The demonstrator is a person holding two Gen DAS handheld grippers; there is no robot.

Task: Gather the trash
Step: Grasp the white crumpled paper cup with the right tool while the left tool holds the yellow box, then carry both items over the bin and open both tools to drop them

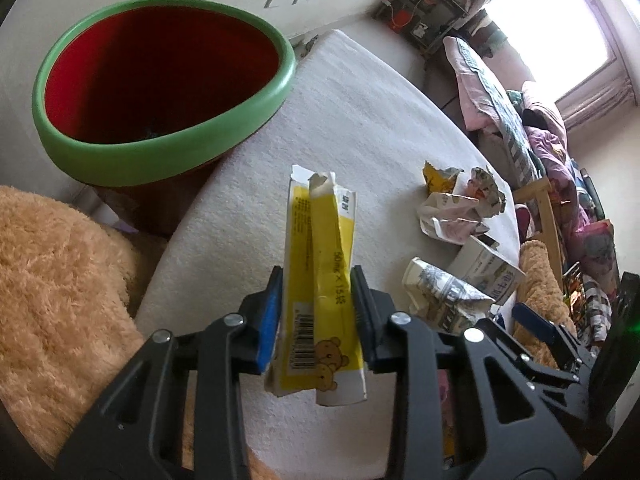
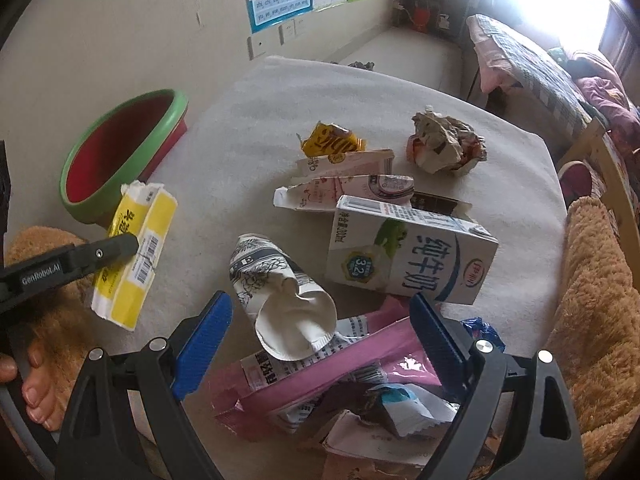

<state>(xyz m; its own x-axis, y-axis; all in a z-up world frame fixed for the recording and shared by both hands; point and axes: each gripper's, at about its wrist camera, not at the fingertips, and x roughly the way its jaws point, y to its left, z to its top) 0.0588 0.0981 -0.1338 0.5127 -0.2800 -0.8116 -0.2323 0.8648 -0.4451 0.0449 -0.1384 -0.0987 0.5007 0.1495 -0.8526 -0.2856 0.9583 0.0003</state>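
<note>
My left gripper (image 1: 316,276) is shut on a flattened yellow and white carton (image 1: 320,240), held upright above the white-covered table (image 1: 360,120); the pads press both its sides. The right wrist view shows the same carton (image 2: 136,248) beside the bin (image 2: 76,200), a red tub with a green rim (image 1: 168,156). My right gripper (image 2: 320,304) is open wide, its blue pads (image 2: 200,340) on either side of a crushed paper cup (image 2: 280,292) and a pink package (image 2: 320,372), touching neither.
Trash litters the table: a white milk carton (image 2: 412,256), a torn pink-white carton (image 2: 348,184), a yellow wrapper (image 2: 328,140), a crumpled paper ball (image 2: 444,144). Tan plush (image 1: 60,280) flanks the table. A person's fingers (image 2: 24,392) show at the left.
</note>
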